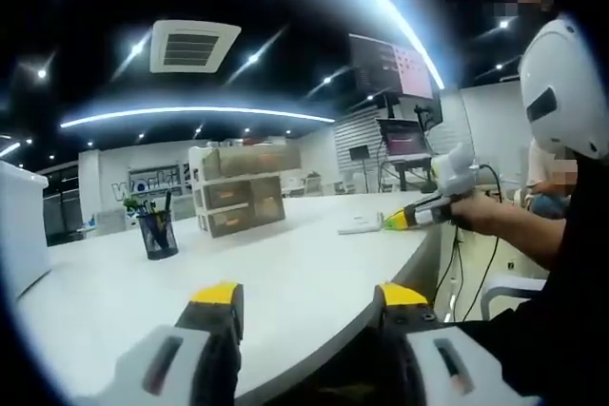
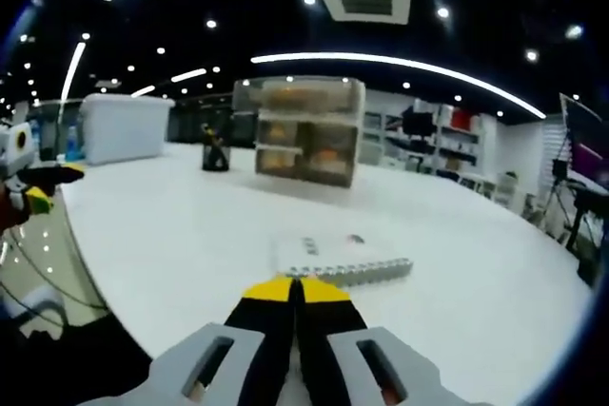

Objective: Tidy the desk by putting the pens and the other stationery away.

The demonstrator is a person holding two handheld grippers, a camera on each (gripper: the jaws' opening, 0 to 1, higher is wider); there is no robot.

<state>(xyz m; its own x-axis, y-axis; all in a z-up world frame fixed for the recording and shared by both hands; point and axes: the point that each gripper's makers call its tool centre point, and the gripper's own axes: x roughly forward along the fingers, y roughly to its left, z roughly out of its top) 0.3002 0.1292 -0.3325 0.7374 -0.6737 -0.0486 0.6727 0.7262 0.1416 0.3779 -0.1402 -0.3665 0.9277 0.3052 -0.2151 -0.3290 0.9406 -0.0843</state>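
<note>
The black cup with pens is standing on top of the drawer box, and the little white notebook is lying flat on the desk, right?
Not quite. The cup with pens stands on the desk beside the drawer box, not on top of it. The left gripper view shows this, and the right gripper view agrees. The rest is right: the white notebook lies flat on the desk, just ahead of the right tool.

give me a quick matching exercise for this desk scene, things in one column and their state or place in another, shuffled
Things:
1. pen holder
2. drawer unit
3. left gripper
4. right gripper

States or places:
A. jaws shut, close to a white spiral notebook
B. jaws open over the near desk edge
C. dark cup with pens standing in it
D. clear stacked drawers, beside the pen holder

Pairs: 1-C, 2-D, 3-B, 4-A
</note>
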